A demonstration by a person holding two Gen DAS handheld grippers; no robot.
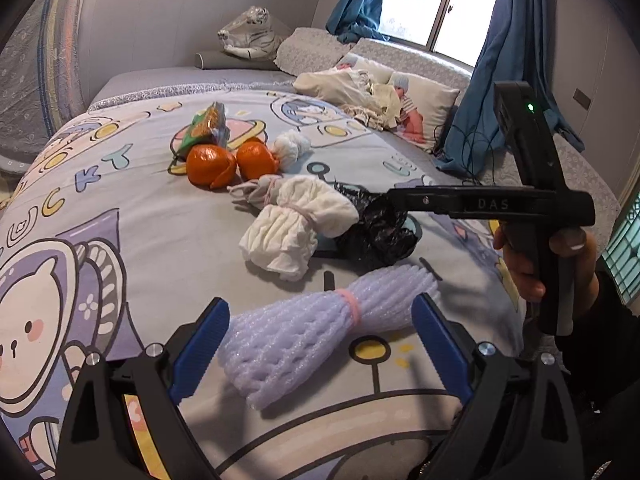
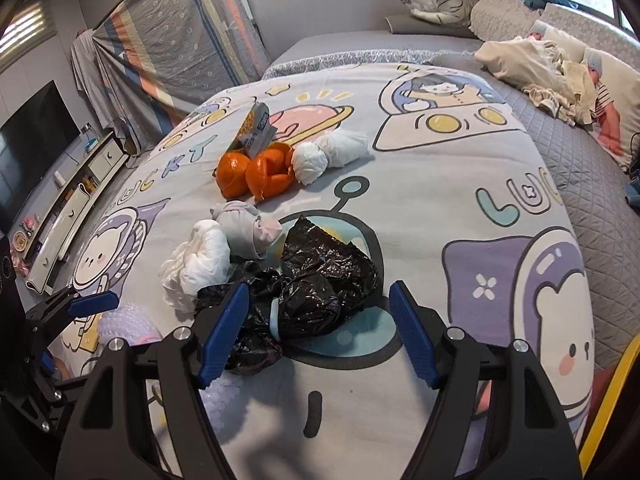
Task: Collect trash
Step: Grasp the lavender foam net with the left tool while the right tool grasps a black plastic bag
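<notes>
Trash lies on the cartoon bedspread (image 1: pixel 132 216). A lilac foam net bundle (image 1: pixel 320 328) tied with a pink band lies between the blue pads of my left gripper (image 1: pixel 320 340), which is open and not touching it. Behind it are white tissue bundles (image 1: pixel 296 224), orange peels (image 1: pixel 210 166), a green snack wrapper (image 1: pixel 206 126) and a crumpled black plastic bag (image 2: pixel 316 280). My right gripper (image 2: pixel 320 328) hovers open over the black bag, its pads on either side and apart from it. In the left wrist view the right gripper's body (image 1: pixel 532 204) is held by a hand.
A plush tiger (image 1: pixel 250 34), pillows and a heap of clothes (image 1: pixel 368 92) lie at the head of the bed. Blue curtains (image 1: pixel 504 64) hang by the window. A TV (image 2: pixel 32 144) and a low cabinet stand left of the bed.
</notes>
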